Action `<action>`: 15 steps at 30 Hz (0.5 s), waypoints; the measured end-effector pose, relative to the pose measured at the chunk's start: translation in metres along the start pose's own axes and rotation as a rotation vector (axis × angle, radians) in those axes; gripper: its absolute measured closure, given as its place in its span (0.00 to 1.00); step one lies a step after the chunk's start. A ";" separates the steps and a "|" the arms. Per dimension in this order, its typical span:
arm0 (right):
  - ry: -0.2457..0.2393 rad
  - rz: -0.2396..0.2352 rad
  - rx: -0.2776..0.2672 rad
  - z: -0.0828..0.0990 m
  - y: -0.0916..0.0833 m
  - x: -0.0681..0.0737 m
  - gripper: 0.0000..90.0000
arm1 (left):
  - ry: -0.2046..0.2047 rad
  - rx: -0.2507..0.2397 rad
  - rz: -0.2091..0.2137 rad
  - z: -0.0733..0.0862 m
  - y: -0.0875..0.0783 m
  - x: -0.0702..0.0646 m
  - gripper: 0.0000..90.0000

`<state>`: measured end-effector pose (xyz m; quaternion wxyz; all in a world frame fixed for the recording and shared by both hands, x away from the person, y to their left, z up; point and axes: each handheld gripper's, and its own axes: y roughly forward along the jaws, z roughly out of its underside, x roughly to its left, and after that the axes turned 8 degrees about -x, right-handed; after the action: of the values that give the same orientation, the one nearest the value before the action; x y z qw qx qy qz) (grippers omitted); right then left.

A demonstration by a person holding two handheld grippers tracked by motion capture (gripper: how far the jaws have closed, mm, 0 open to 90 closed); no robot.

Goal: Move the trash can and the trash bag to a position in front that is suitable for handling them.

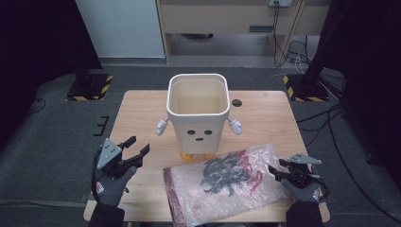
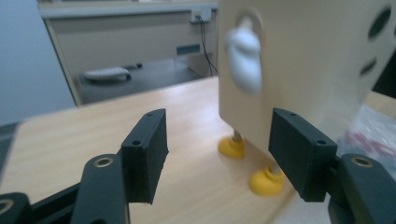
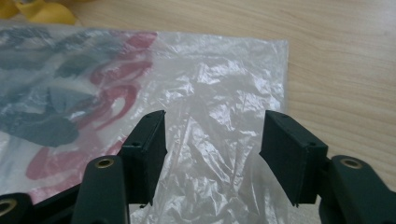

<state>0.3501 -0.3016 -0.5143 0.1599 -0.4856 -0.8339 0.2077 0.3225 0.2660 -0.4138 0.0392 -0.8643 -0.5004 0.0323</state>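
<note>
Both jaws spread and empty: the left gripper (image 1: 137, 150) hovers left of the bin (image 1: 198, 113), the right gripper (image 1: 279, 169) at the plastic bag's (image 1: 222, 182) right edge.

Cream bin, printed bag, pale wood

The bin (image 1: 198, 113) is cream with dark eye and mouth holes, white hands and yellow feet. The clear plastic bag (image 1: 227, 182) bears grey and red markings. The table (image 1: 142, 109) is light wood; both grippers' jaws are black.
</note>
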 end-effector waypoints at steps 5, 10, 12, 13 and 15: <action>0.002 0.002 -0.027 -0.003 -0.004 0.000 0.38 | 0.003 -0.074 -0.013 -0.036 0.001 0.006 0.38; 0.016 0.011 -0.015 -0.004 -0.001 0.000 0.34 | 0.019 -0.119 -0.004 -0.064 0.007 0.007 0.35; 0.012 0.016 -0.018 -0.004 -0.001 0.000 0.34 | 0.024 -0.126 0.003 -0.072 0.011 0.006 0.35; 0.013 0.014 -0.019 -0.004 -0.002 0.001 0.34 | 0.023 -0.131 0.009 -0.074 0.013 0.005 0.35; 0.007 0.008 -0.017 -0.005 -0.002 0.002 0.34 | 0.021 -0.138 0.017 -0.080 0.019 0.003 0.35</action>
<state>0.3503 -0.3001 -0.5091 0.1580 -0.4910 -0.8331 0.1995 0.3476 0.2565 -0.3360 -0.0157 -0.8695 -0.4935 -0.0107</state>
